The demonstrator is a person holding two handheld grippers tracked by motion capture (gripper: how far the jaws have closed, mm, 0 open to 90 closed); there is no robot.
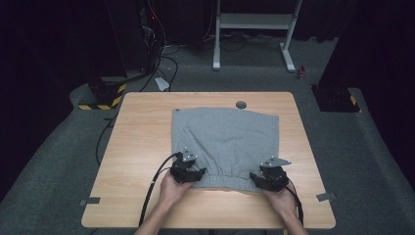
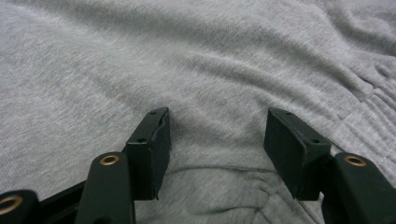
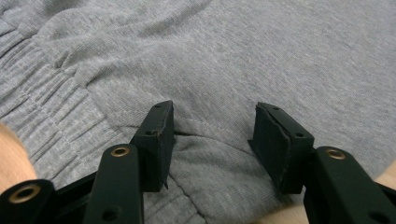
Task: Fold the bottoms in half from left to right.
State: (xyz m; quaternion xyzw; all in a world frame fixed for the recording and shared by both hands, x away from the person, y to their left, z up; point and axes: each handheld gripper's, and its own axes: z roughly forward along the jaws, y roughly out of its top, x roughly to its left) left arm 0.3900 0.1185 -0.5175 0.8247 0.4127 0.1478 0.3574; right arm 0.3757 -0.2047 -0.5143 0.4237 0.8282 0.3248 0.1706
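Your grey shorts lie flat mid-table, waistband toward the near edge. Both your left tool and right tool stand spread over the waistband corners, pinching nothing yet. Catch both layers, and close evenly

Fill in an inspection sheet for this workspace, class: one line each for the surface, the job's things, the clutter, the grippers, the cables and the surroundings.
Surface: light wooden table with a round grey cable port near its far edge and grey tape tabs at the near corners.
Job's things: grey sweat shorts spread flat, elastic waistband toward the person.
Clutter: nothing seen.
Grippers: left gripper and right gripper sit at the two waistband corners; jaws stand apart with folds of fabric between them, a firm grip cannot be told.
Cables: a black cable trails from the left gripper off the near edge.
Surroundings: grey carpet, a white frame stand, hazard-striped bases.
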